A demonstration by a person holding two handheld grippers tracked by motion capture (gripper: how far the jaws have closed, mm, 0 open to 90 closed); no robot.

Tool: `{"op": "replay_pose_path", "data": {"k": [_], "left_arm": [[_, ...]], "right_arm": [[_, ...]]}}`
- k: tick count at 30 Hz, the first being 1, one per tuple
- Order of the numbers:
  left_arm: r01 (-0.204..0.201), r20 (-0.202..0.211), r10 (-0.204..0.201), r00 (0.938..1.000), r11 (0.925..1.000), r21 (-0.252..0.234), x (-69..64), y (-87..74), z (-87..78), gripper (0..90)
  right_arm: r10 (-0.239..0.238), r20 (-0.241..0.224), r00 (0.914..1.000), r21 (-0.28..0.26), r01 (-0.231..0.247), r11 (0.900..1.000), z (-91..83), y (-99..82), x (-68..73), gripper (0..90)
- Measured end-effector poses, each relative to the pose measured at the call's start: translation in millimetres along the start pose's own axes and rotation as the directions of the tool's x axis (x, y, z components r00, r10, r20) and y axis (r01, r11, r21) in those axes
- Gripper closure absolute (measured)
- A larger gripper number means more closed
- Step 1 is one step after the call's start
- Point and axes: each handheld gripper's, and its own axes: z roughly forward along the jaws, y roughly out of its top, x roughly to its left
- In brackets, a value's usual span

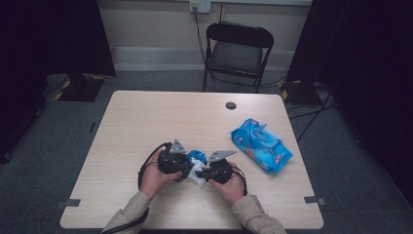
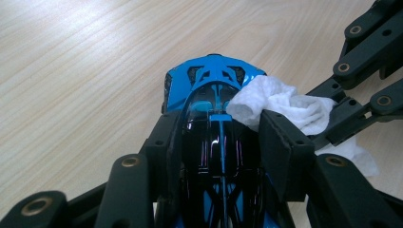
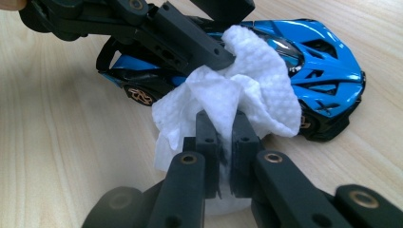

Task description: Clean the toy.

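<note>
While the person's two hands meet near the front middle of the table [image 1: 146,117], the left gripper [image 1: 181,168] is clamped on a blue toy car [image 2: 216,85], jaws gripping its sides around the dark cabin, nose of the car sticking out past the jaw tips in the left gripper view. Car looks to sit low on or just above the wood; wheels seem to touch the tabletop in the right gripper view, not certain. The right gripper [image 3: 223,137] is clenched tight on a white wipe [image 3: 237,90], jaws nearly together with the bunched wipe pinched between them. The wipe fans out above the jaw tips and presses against the car's side and roof, just beside the left gripper's near jaw, which touches the wipe's top edge. In the left gripper view the wipe bulges over the right side of the car's cabin, with the right gripper's linkage coming in from the right edge. The two grippers are close, facing each other over the car in the high view. A blue wipes pack [image 1: 261,145] lies flat on the table to the right, well apart from the hands. A black folding chair [image 1: 237,51] stands beyond the far table edge.
</note>
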Motion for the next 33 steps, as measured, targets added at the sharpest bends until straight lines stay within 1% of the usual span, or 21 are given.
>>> {"op": "replay_pose_path", "data": {"k": [9, 18, 19, 21, 22, 24, 25, 26, 28, 30, 33], "left_arm": [[0.0, 0.0, 0.0, 1.0, 1.0, -0.001, -0.1, -0.1, -0.1, 51.5], [0.005, 0.005, -0.005, 1.0, 1.0, -0.001, -0.2, -0.3, 0.1, 51.5], [0.0, 0.001, 0.0, 1.0, 1.0, 0.0, 0.1, -0.2, -0.1, 51.5], [-0.002, 0.005, 0.002, 1.0, 1.0, 0.005, 0.4, -0.2, -0.3, 51.5], [-0.006, -0.002, 0.006, 1.0, 1.0, 0.003, 0.5, -0.1, -0.4, 51.5], [0.002, 0.003, -0.002, 1.0, 1.0, 0.0, 0.0, -0.3, 0.1, 51.5], [-0.001, 0.006, 0.0, 1.0, 1.0, 0.005, 0.4, 0.0, -0.5, 51.5], [0.001, 0.0, -0.001, 1.0, 1.0, -0.001, -0.1, -0.2, 0.0, 51.5], [0.004, 0.009, -0.005, 0.9999, 1.0, 0.004, -0.1, -0.1, -0.4, 51.5], [0.005, 0.01, -0.005, 0.9999, 1.0, 0.002, 0.0, -0.4, -0.4, 51.5], [0.006, 0.01, -0.006, 0.9999, 1.0, -0.002, 0.0, -0.7, -0.4, 51.5]], "right_arm": [[-0.018, -0.015, 0.9997, 0.001, 0.018, 0.9998, 4.0, 1.1, 6.9, 85.3], [-0.024, -0.025, 0.9994, 0.002, 0.024, 0.9997, 6.0, 1.6, 11.4, 85.2], [-0.026, -0.027, 0.9993, 0.004, 0.026, 0.9996, 6.3, 1.6, 12.7, 85.2], [-0.029, -0.031, 0.9991, 0.004, 0.029, 0.9996, 6.8, 1.7, 14.0, 85.2], [-0.033, -0.036, 0.9988, 0.005, 0.033, 0.9994, 7.3, 1.8, 15.0, 85.2], [-0.039, -0.045, 0.9982, 0.007, 0.039, 0.9992, 8.4, 2.1, 17.8, 85.2], [-0.042, -0.048, 0.9979, 0.007, 0.043, 0.9991, 9.0, 2.1, 18.9, 85.2], [-0.046, -0.054, 0.9975, 0.009, 0.047, 0.9989, 10.0, 2.5, 21.2, 85.2], [-0.053, -0.065, 0.9965, 0.011, 0.054, 0.9985, 11.8, 3.1, 24.7, 85.2], [-0.06, -0.073, 0.9955, 0.013, 0.061, 0.9981, 13.5, 3.8, 27.7, 85.2], [-0.063, -0.08, 0.9948, 0.014, 0.065, 0.9978, 15.0, 4.5, 29.9, 85.2]]}}
